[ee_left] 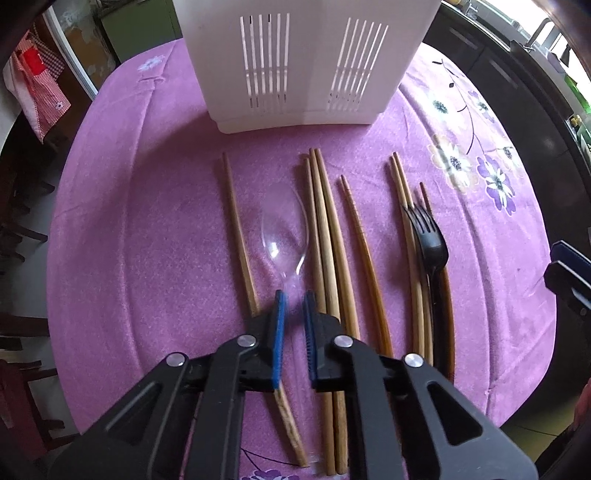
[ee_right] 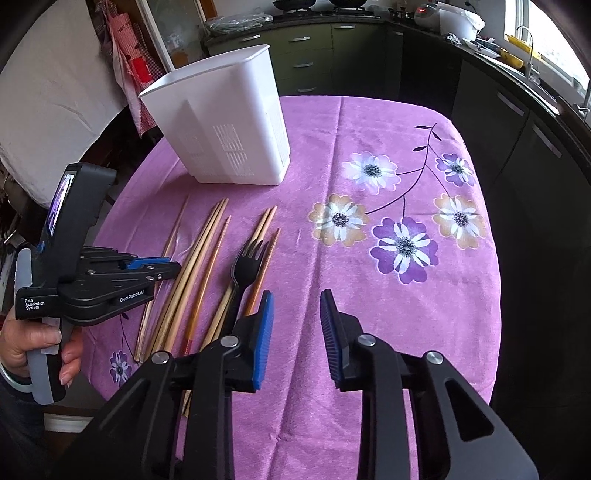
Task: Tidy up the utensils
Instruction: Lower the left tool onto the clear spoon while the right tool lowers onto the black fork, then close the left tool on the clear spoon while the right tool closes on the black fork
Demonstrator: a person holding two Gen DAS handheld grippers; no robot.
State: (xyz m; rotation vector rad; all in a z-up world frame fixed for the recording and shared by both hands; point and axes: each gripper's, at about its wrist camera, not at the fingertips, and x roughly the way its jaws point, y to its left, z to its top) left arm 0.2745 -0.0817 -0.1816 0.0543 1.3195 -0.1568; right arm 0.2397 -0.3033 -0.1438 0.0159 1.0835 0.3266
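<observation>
Left wrist view: the left tool is being pinched nearly shut around the clear plastic spoon handle, for lifting toward the white slotted caddy. The right tool is being held partly open and empty over the worktop, beside the black fork.

Fuzzy purple cloth, matt wooden chopsticks, clear glossy plastic spoon, white plastic caddy

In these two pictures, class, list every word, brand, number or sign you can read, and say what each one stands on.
"Data Acquisition System": white print on the black body of the left hand-held gripper, near its grip.
"GenRobot.AI": white print on the side of that same hand-held gripper's body.
Red cloth hanging by the wall: it bears dark marks, too blurred to read.
Rice cooker on the counter: a red display glows, too small to read.
The white utensil basket shows no text.
</observation>
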